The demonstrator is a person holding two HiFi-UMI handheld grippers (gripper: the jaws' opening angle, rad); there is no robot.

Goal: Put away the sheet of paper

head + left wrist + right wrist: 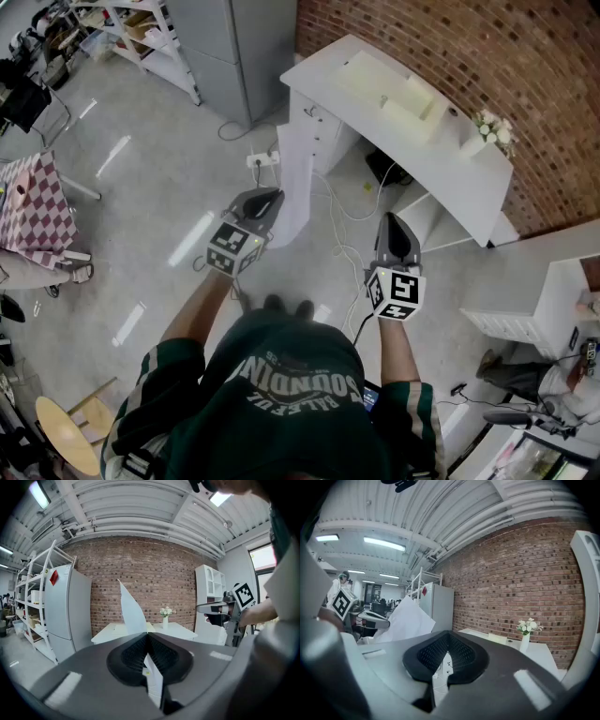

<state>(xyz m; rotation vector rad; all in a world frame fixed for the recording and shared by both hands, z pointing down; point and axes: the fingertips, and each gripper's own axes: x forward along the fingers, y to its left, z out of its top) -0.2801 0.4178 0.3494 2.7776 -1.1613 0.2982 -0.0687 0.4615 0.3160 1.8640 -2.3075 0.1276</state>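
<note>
Between the left jaws: a sheet of paper (131,612) was pinched, one edge rising above the tips and a strip hanging down behind the pads.
Left gripper (148,635): pressed together on the paper, held out in front of the person (291,403) and tipped slightly downward.
Right gripper (449,633): pads pressed together with nothing between them, held level with the left one and well apart from it.
Paper from the right side: it showed as a broad white sheet (408,620) fanning up and away from the left gripper's tip, clear of the floor.
Paper from above: hard to tell from the white desk side just past the left gripper's tip.
Desk (394,127): white, standing against the brick wall (450,47), ahead of both grippers.
Vase of flowers (491,132): upright near the desk's right end.
Floor (150,206): grey and glossy, with loose cables (342,220) trailing beside the desk.
Fridge (68,611): pale grey, to the left of the desk, next to open white shelves (35,602).
</note>
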